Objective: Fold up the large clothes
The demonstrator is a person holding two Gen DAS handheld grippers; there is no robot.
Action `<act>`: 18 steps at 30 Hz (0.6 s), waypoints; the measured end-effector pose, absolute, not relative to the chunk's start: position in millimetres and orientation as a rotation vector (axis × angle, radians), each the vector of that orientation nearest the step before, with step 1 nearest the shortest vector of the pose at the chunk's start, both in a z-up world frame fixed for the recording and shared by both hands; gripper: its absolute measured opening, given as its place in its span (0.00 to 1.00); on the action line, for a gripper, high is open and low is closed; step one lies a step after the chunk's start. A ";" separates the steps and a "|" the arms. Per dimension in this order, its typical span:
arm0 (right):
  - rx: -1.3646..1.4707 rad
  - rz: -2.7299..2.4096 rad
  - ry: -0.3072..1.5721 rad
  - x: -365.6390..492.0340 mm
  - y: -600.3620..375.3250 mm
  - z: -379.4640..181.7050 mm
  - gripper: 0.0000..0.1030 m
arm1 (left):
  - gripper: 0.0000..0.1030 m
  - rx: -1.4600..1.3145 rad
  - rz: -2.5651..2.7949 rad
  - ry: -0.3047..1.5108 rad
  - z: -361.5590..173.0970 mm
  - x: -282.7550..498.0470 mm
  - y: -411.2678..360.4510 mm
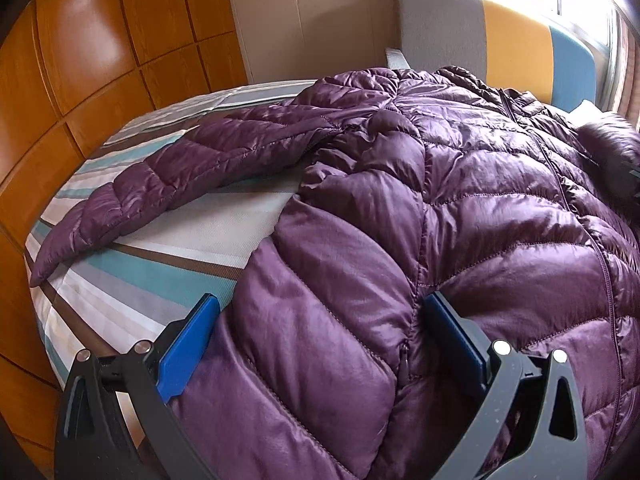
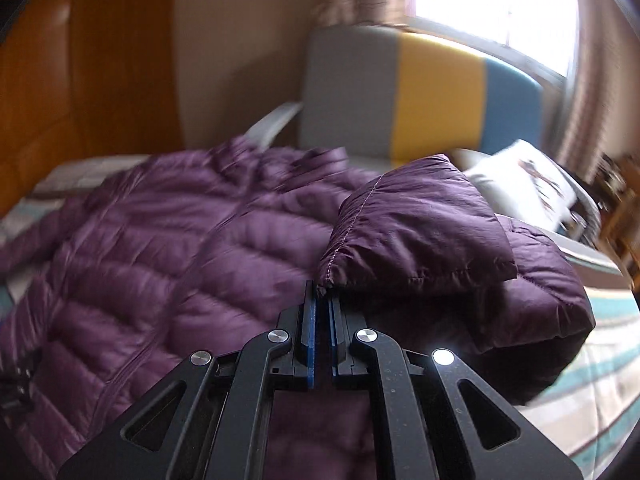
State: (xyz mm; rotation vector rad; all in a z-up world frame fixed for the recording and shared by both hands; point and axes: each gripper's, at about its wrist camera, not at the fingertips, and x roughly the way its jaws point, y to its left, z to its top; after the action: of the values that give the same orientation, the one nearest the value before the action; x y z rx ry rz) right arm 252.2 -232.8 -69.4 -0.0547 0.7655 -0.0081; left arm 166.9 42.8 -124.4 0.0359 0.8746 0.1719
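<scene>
Left gripper (image 1: pixel 320 308) jaws wide apart, straddling the hem of the purple down jacket (image 1: pixel 460 208), which spreads ahead over the striped bedsheet (image 1: pixel 160 268). Right gripper (image 2: pixel 323 300) clamped on the sleeve cuff (image 2: pixel 412 232), folded above the jacket body.

This is a bedroom in a home. A bed (image 1: pixel 132 264) fills the lower half of both views, made up with a sheet striped in teal, grey, white and brown. At its far end, upper right of the frame, stands a padded headboard (image 1: pixel 492 36) in grey, yellow and blue blocks, with a white pillow (image 2: pixel 524 188) lying below it at the right. Glossy orange-brown wooden wardrobe doors (image 1: pixel 100 52) with panelled fronts run along the left side. A plain beige wall (image 1: pixel 308 16) sits between them and the headboard. At the upper right, daylight pours through a window (image 2: pixel 492 4) hung with patterned curtains (image 2: pixel 588 92).
</scene>
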 end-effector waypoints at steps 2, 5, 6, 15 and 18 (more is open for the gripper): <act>-0.104 0.034 0.801 254.5 -215.6 -76.2 0.05 | 0.98 0.035 0.172 0.875 -124.4 167.2 42.9; -0.170 0.075 0.878 256.3 -202.4 -87.1 0.08 | 0.98 0.032 0.177 0.882 -123.3 167.7 43.0; -0.167 0.086 0.893 255.4 -202.3 -88.2 0.18 | 0.98 0.029 0.181 0.886 -121.8 167.8 43.2; 0.048 -0.006 0.766 215.4 -254.3 -59.6 0.57 | 0.98 0.045 0.163 0.894 -109.6 171.4 32.4; 0.108 -0.012 0.776 231.1 -263.6 -55.8 0.57 | 0.98 0.034 0.164 0.896 -109.7 172.0 30.4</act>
State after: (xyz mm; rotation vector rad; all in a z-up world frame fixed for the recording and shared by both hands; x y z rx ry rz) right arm 231.1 -263.6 -55.8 0.1082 0.7765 -0.0117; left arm 172.0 30.4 -109.7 0.0342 0.8964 0.1636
